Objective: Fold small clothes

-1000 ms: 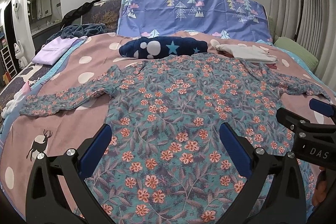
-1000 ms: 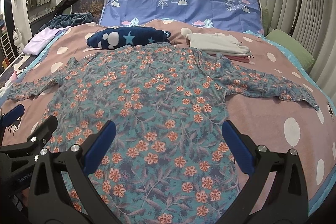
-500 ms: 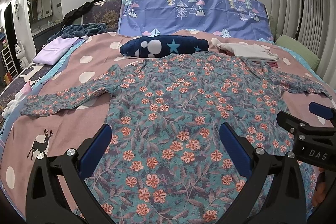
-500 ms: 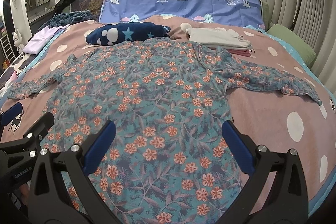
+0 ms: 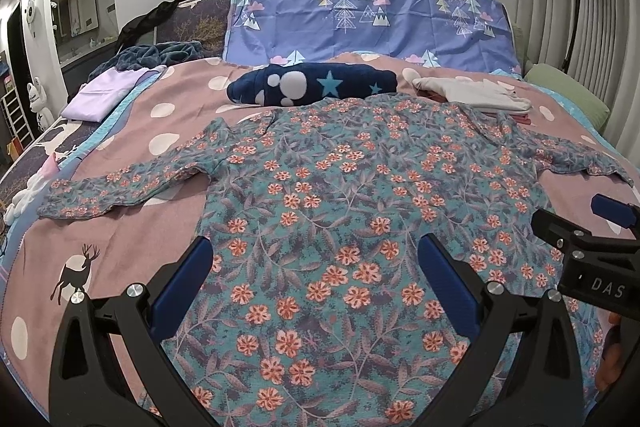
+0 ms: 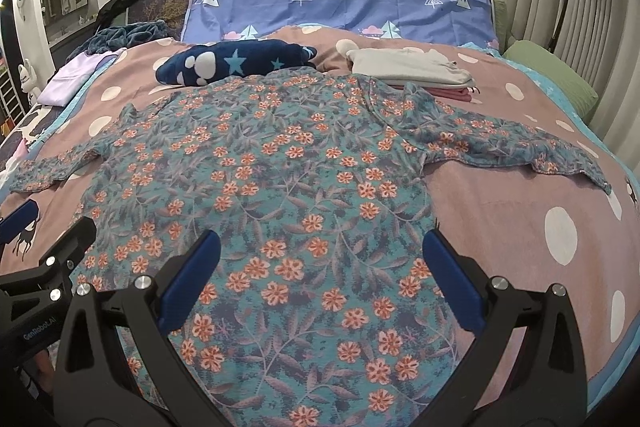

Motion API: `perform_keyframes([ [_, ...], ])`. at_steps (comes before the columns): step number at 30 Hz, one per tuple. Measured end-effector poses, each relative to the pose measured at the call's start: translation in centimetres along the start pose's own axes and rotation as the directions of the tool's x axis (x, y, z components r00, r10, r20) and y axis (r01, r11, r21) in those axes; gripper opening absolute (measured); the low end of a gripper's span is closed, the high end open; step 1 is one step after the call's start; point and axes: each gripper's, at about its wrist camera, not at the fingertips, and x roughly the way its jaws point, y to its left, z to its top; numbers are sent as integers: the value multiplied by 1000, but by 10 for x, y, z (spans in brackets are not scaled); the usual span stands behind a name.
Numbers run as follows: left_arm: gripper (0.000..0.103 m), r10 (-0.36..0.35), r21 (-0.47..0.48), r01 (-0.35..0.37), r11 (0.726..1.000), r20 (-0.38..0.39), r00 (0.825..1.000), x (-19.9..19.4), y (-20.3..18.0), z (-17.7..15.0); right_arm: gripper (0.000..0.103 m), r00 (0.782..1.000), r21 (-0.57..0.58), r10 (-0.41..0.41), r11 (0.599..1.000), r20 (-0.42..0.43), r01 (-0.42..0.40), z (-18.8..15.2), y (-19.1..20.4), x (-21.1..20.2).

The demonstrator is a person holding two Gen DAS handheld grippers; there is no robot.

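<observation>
1. Both tongs released. Left gripper point(image 5: 316, 275): jaws spread wide, nothing between the blue pads point(image 5: 182, 291), poised above the lower body of the garment. Right gripper point(image 6: 320, 275): same state, jaws apart and empty, over the hem half. Each tool also shows at the edge of the other's view, left one at 8 o'clock in the right wrist view, right one at 3 to 4 o'clock in the left wrist view.

2. Task item: floral long-sleeved top point(image 5: 360, 207), teal with orange flowers. It lies flat and spread on the pink dotted bedspread point(image 6: 520, 219), neckline toward 12 o'clock, hem toward 6 o'clock under the tools.

3. Sleeves: both extended outward. Left sleeve point(image 5: 120, 187) reaches to 9 o'clock; right sleeve point(image 6: 520, 151) reaches to 3 o'clock. No fold is visible in the cloth.

4. Surroundings: navy star-print fleece point(image 5: 312, 87) touching or just overlapping the neckline at 12 o'clock; folded pale garments point(image 6: 408, 67) at 1 o'clock, near the right shoulder.

5. Judgement, step in hand: garment laid out, first fold not yet begun.

6. Judgement, next move: each tool likely needs to travel out to a cuff or side edge, pinch a single layer of thin fabric, and carry it inward across the body. Grasping low and lifting cleanly should avoid dragging the whole top.
</observation>
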Motion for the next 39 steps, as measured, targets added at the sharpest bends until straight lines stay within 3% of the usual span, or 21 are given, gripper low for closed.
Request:
perform_keyframes([
  [9,102,-5,-3,5,1000,-4,1000,1,-1,0,101,1000,-3,-2,1000,-1,2,1,0,1],
  [23,102,-108,-81,108,991,8,994,7,24,-4,101,1000,-8,-5,1000,-16,5,4,1,5],
  [28,102,-91,-199,86,976,-12,996,20,71,-6,101,1000,-1,-14,1000,-18,14,3,-2,9],
  [33,102,-101,-383,77,920,-43,994,32,132,-14,101,999,2,-20,1000,-26,20,5,-3,15],
  [39,98,-27,-468,-9,884,-71,997,42,194,-23,101,999,-12,-23,1000,-47,22,3,1,25],
])
